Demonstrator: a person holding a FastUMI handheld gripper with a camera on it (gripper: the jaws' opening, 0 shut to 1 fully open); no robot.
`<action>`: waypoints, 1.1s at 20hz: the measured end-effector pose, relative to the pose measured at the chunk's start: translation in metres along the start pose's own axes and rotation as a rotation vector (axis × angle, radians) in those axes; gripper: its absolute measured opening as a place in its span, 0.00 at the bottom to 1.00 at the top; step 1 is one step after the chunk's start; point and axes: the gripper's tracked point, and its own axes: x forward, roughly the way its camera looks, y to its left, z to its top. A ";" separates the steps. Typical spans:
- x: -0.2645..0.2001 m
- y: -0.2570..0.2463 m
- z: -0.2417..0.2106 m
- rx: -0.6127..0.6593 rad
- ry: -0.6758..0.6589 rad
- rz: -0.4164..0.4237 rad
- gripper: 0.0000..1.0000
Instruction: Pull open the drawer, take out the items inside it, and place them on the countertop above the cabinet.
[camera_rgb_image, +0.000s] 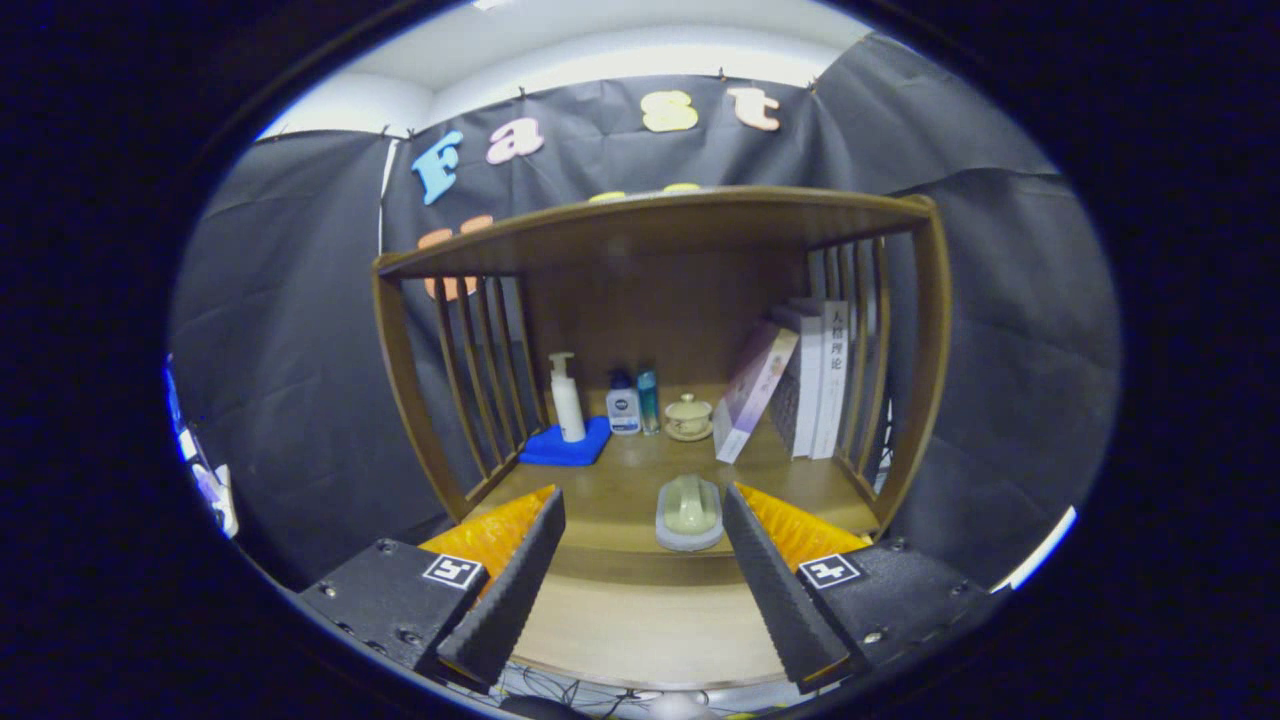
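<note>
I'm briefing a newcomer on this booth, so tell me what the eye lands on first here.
First, the pale green brush lying on the wooden countertop at its front edge, just beyond the gripper, whose fingers stand wide open and hold nothing. Next, the row at the back under the shelf: a white pump bottle on a blue cloth, and books leaning against the slatted side.
</note>
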 end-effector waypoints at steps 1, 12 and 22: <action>-0.010 0.001 -0.006 -0.008 -0.020 -0.004 1.00; -0.081 0.002 -0.100 -0.017 -0.226 -0.075 1.00; -0.062 -0.006 -0.246 -0.009 -0.100 -0.139 1.00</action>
